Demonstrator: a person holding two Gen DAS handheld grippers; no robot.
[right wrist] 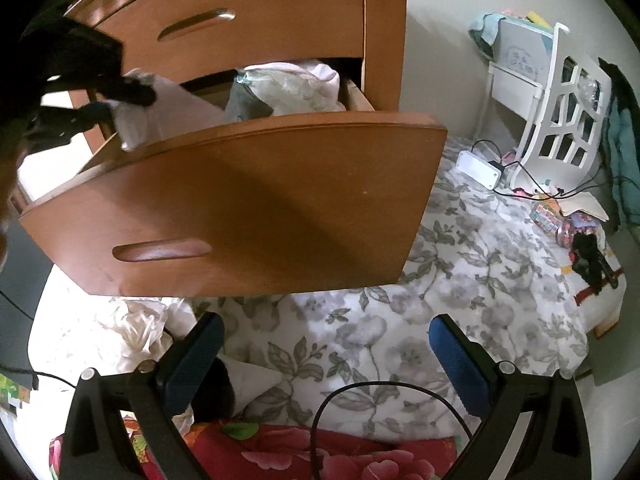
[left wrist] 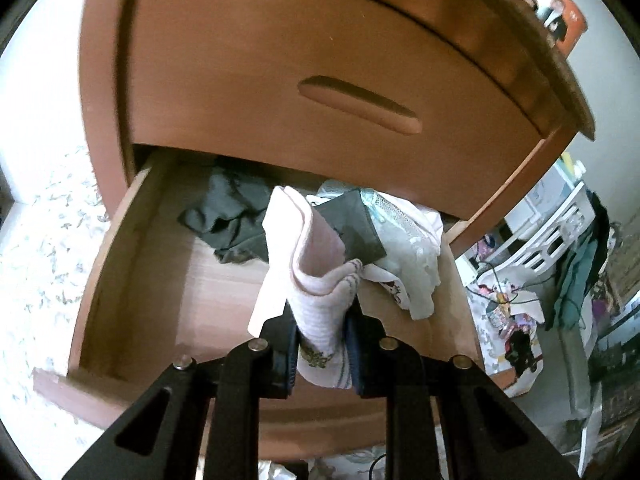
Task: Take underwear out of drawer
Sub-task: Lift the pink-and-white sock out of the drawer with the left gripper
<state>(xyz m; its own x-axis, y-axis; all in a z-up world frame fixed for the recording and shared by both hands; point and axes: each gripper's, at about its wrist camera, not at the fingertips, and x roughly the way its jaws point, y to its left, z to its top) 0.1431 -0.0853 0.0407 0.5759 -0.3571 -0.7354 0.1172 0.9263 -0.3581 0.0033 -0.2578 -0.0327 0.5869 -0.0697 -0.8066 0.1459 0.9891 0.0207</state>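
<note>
A: Drawer (left wrist: 132, 272) is hanging open under the shut upper drawer (left wrist: 280, 60); dark garment (left wrist: 228, 220) and white lacy pile (left wrist: 416, 252) are lying inside.

B: Underwear?

A: Pale pink underwear (left wrist: 316, 276) is sitting clamped in the left gripper (left wrist: 322, 344), raised over the drawer's front part, one end trailing toward the pile.

B: Right gripper (right wrist: 326, 364)?

A: Hovering over the floral bedding (right wrist: 440, 280), fingers spread wide, gripping nothing.

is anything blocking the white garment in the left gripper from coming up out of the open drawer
Nothing visible does. The left gripper is clamped on the white garment, which hangs above the open drawer. The closed upper drawer front sits further back, not over it. The dark garment and white pile lie behind.
</note>
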